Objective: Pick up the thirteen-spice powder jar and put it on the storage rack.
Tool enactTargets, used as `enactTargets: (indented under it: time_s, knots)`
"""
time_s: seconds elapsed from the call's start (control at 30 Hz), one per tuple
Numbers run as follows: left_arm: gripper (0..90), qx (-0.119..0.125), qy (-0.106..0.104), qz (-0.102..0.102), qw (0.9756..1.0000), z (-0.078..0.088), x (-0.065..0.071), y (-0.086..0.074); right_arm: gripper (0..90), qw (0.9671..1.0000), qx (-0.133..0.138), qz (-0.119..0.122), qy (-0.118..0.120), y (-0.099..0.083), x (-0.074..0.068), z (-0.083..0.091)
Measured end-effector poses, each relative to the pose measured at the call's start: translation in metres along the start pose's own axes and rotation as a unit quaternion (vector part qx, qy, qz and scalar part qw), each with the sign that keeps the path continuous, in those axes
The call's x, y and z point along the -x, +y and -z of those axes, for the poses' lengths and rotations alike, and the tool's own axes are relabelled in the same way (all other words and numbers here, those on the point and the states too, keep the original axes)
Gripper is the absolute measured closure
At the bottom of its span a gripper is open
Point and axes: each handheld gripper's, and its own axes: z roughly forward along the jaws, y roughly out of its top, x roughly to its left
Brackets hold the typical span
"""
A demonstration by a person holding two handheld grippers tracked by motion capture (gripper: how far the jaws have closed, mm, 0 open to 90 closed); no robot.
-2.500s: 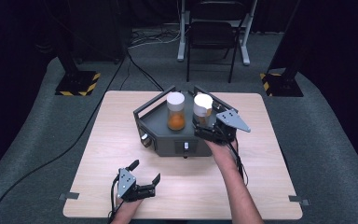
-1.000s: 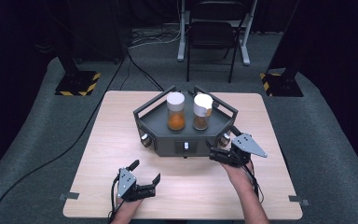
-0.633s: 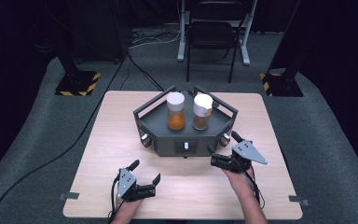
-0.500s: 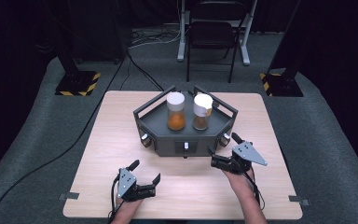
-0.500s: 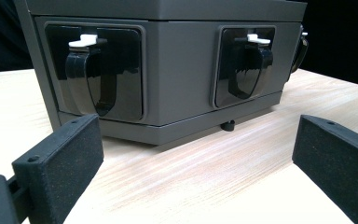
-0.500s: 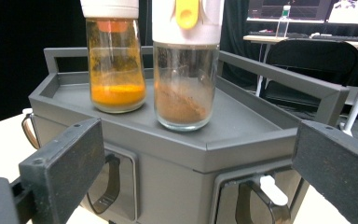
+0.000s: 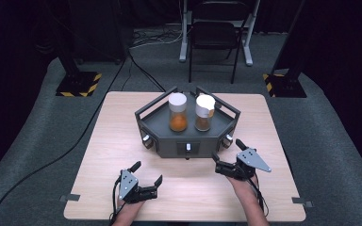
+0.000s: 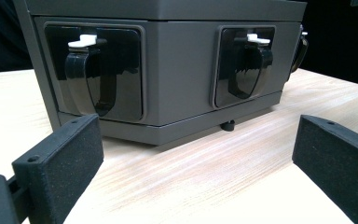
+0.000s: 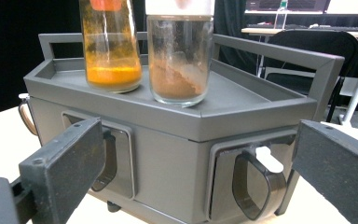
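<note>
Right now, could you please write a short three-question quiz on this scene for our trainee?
1. True or false: the two jars stand on top of the grey box.
2. Which jar holds orange powder, seen from the high view? A) the left one B) the right one
3. Fill in: the right tool is ___, with nothing between its pads.

Key:
1. True; both rest on its railed top.
2. A; the left jar holds orange powder, the right jar brown.
3. Open; so is the left tool, low on the table.
</note>
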Motion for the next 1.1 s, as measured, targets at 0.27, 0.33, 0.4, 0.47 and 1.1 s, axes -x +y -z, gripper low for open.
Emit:
enactTargets:
  time_s: [0.27, 0.33, 0.4, 0.47, 1.1]
  knots:
    - [1.7, -0.001, 0.000, -0.002, 1.0000, 0.000, 0.000, 0.000, 0.8, 1.0000, -0.008, -0.006, 0.000, -0.007, 0.002, 0.003]
    - [1.7, -0.001, 0.000, -0.001, 1.0000, 0.000, 0.000, 0.000, 0.6, 0.9999, -0.012, -0.006, -0.001, -0.009, 0.003, 0.003]
    - [1.7, -0.001, 0.000, -0.001, 1.0000, 0.000, 0.000, 0.000, 0.6, 0.9999, -0.012, -0.007, -0.002, -0.010, 0.003, 0.004]
    - [1.7, -0.001, 0.000, 0.000, 1.0000, 0.000, 0.000, 0.000, 0.5, 0.9998, -0.013, -0.012, -0.003, -0.013, 0.005, 0.005]
    - [1.7, -0.002, 0.000, 0.003, 1.0000, -0.001, -0.001, 0.001, 0.0, 0.9993, -0.025, 0.018, -0.022, -0.037, 0.017, 0.022]
